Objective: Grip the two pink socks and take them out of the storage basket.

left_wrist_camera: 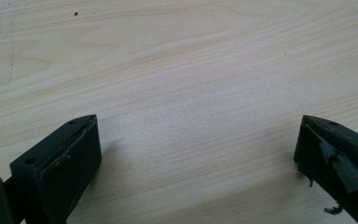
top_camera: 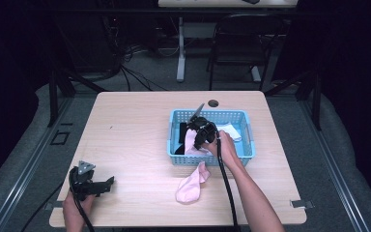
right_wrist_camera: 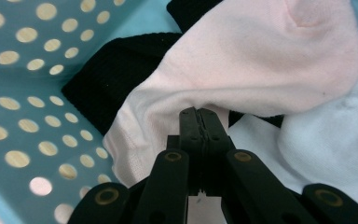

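The right gripper (right_wrist_camera: 199,116) is pinching its jaws tight together on a fold of the pink sock (right_wrist_camera: 261,60) inside the blue basket (top_camera: 244,116), right of centre. The left gripper (left_wrist_camera: 196,154) is waiting wide open and empty over the near-left table (top_camera: 125,125). Next, I'd say: lifting it clear to join its mate (top_camera: 191,186) lying in front.

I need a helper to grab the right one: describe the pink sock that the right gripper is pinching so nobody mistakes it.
Find the blue perforated basket on the wooden table. Inside it, the right gripper is shut on the pink sock, which lies over black and white socks. Its twin, the other pink sock, lies outside on the tabletop.
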Action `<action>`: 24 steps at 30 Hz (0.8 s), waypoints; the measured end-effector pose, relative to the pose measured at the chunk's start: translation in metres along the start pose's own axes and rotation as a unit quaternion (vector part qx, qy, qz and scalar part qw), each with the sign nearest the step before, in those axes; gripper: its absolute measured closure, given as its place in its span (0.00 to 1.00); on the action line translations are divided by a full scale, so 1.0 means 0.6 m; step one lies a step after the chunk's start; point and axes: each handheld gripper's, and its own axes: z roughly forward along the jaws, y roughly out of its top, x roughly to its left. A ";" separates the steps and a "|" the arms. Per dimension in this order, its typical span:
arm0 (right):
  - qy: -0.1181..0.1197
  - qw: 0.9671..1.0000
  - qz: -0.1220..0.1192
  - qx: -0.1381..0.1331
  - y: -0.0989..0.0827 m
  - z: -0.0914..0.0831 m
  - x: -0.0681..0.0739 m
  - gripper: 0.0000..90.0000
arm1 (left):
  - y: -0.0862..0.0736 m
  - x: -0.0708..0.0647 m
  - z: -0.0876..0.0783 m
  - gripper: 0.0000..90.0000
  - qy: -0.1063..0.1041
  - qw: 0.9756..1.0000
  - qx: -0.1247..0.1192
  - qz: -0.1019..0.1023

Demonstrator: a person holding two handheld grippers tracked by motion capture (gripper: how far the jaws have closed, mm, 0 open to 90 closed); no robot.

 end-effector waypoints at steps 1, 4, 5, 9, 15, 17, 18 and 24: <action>0.004 1.000 0.002 -0.004 -0.001 -0.005 0.000 1.00 | 0.000 0.000 0.000 0.01 0.000 1.000 0.000 0.000; 0.009 1.000 0.008 -0.025 -0.007 -0.018 0.000 1.00 | 0.000 0.000 0.000 0.01 0.000 1.000 0.000 0.000; 0.009 1.000 0.005 -0.026 -0.007 -0.025 -0.001 1.00 | 0.000 0.000 0.000 0.01 0.000 1.000 0.000 0.000; 0.003 0.999 0.001 -0.038 -0.011 -0.047 -0.001 1.00 | 0.000 0.000 0.000 0.01 0.000 1.000 0.000 0.000; 0.004 0.998 -0.002 -0.057 -0.016 -0.063 0.001 0.98 | 0.000 0.000 0.000 0.01 0.000 1.000 0.000 0.000; 0.005 0.998 -0.004 -0.055 -0.013 -0.060 0.000 0.79 | 0.000 0.000 0.000 0.01 0.000 1.000 0.000 0.000; 0.008 0.998 0.007 -0.056 -0.011 -0.055 0.002 0.70 | 0.000 0.000 0.000 0.01 0.000 1.000 0.000 0.000; -0.006 1.000 0.003 -0.023 0.008 -0.019 0.011 0.31 | 0.000 0.000 0.000 0.01 0.000 1.000 0.000 0.000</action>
